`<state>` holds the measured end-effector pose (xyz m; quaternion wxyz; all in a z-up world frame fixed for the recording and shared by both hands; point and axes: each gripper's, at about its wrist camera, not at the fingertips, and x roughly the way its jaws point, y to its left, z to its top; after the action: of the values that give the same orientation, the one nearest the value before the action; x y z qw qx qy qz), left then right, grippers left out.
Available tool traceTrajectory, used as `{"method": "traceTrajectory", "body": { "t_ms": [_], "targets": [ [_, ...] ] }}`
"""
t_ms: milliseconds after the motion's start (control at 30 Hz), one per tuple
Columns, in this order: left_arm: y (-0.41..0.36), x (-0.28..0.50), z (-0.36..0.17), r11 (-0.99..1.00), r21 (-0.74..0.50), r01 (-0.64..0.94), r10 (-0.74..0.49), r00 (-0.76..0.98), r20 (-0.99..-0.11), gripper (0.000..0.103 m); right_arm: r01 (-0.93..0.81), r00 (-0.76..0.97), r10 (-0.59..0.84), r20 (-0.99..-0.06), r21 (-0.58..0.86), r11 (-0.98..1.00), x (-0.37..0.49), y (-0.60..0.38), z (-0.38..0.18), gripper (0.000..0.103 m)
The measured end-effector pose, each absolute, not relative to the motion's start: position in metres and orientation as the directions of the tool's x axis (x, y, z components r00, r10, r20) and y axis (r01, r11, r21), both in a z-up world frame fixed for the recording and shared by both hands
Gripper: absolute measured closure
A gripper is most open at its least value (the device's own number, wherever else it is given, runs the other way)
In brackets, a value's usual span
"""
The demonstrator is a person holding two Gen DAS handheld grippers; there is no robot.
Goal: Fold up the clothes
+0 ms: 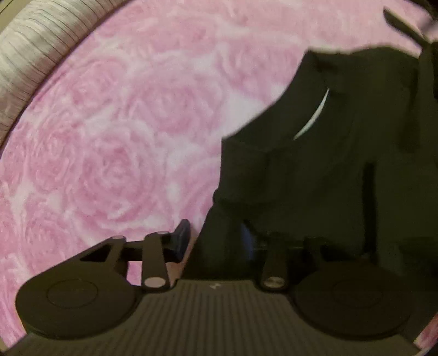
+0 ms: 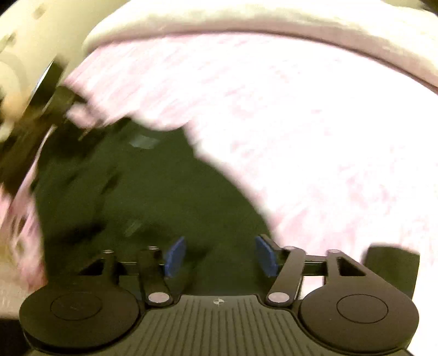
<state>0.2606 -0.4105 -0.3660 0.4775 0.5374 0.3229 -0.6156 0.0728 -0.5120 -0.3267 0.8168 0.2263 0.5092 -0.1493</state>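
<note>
A black garment [image 1: 328, 164] lies on a pink rose-patterned bedspread [image 1: 123, 137]. In the left wrist view it fills the right side and drapes over the right finger of my left gripper [image 1: 216, 241]. The left blue pad [image 1: 182, 238] shows bare, and the jaws stand apart with cloth between them. In the right wrist view, which is blurred by motion, the black garment [image 2: 164, 191] lies straight ahead. My right gripper [image 2: 219, 257] is open just above it, with blue pads [image 2: 175, 257] on either side and nothing gripped.
A grey wooden headboard or wall [image 1: 30, 60] runs along the bed's far left edge. The other gripper's dark body [image 2: 54, 95] and a cream wall [image 2: 32, 32] show at the upper left of the right wrist view. A pale blanket roll [image 2: 246, 19] lies at the far edge.
</note>
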Motion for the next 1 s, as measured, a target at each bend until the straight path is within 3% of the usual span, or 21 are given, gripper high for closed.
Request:
{"method": "traceTrajectory", "body": {
  "t_ms": [67, 133, 200, 233, 267, 300, 500, 633, 867, 900, 933, 1000],
  "targets": [
    [-0.411, 0.261, -0.369, -0.341, 0.099, 0.935, -0.231, 0.019, -0.973, 0.083, 0.461, 0.438, 0.023, -0.899, 0.246, 0.852, 0.088, -0.532, -0.352, 0.031],
    [-0.409, 0.262, -0.368, -0.34, 0.071, 0.938, -0.226, -0.008, -0.974, 0.1, 0.432, 0.417, 0.076, -0.906, 0.271, 0.86, 0.103, -0.541, -0.379, 0.031],
    [-0.403, 0.26, -0.362, -0.342, 0.085, 0.936, -0.239, 0.001, -0.971, 0.1, 0.42, 0.384, 0.114, -0.916, 0.283, 0.862, 0.106, -0.544, -0.399, 0.036],
    [-0.401, 0.259, -0.355, -0.326, 0.095, 0.941, -0.255, 0.01, -0.967, 0.1, 0.435, 0.377, 0.113, -0.919, 0.283, 0.855, 0.102, -0.544, -0.404, 0.046],
    [-0.398, 0.259, -0.347, -0.306, 0.104, 0.946, -0.271, 0.018, -0.963, 0.101, 0.446, 0.379, 0.109, -0.919, 0.285, 0.849, 0.092, -0.546, -0.403, 0.079],
    [-0.397, 0.259, -0.334, -0.283, 0.106, 0.953, -0.29, 0.02, -0.957, 0.101, 0.447, 0.386, 0.13, -0.913, 0.309, 0.839, 0.09, -0.55, -0.398, 0.101],
    [-0.404, 0.241, -0.24, -0.185, 0.11, 0.977, -0.408, 0.025, -0.913, 0.101, 0.487, 0.455, -0.008, -0.891, 0.241, 0.84, 0.045, -0.575, -0.297, 0.101],
    [-0.459, 0.224, -0.194, -0.162, 0.077, 0.984, -0.497, -0.014, -0.868, 0.101, 0.508, 0.448, -0.142, -0.883, 0.121, 0.853, 0.039, -0.621, -0.237, 0.101],
    [-0.592, 0.241, -0.208, -0.101, 0.077, 0.992, -0.527, 0.012, -0.85, 0.099, 0.545, 0.425, -0.34, -0.839, -0.063, 0.836, 0.115, -0.721, -0.218, 0.101],
    [-0.609, 0.249, -0.221, -0.053, 0.081, 0.995, -0.508, 0.043, -0.86, 0.095, 0.556, 0.424, -0.36, -0.831, -0.075, 0.828, 0.127, -0.73, -0.223, 0.099],
    [-0.626, 0.258, -0.234, -0.002, 0.09, 0.996, -0.487, 0.077, -0.87, 0.088, 0.581, 0.408, -0.382, -0.829, -0.086, 0.809, 0.138, -0.74, -0.231, 0.096],
    [-0.642, 0.268, -0.253, 0.086, 0.125, 0.989, -0.465, 0.15, -0.873, 0.087, 0.603, 0.34, -0.436, -0.833, -0.162, 0.781, 0.158, -0.757, -0.251, 0.052]
  ]
}}
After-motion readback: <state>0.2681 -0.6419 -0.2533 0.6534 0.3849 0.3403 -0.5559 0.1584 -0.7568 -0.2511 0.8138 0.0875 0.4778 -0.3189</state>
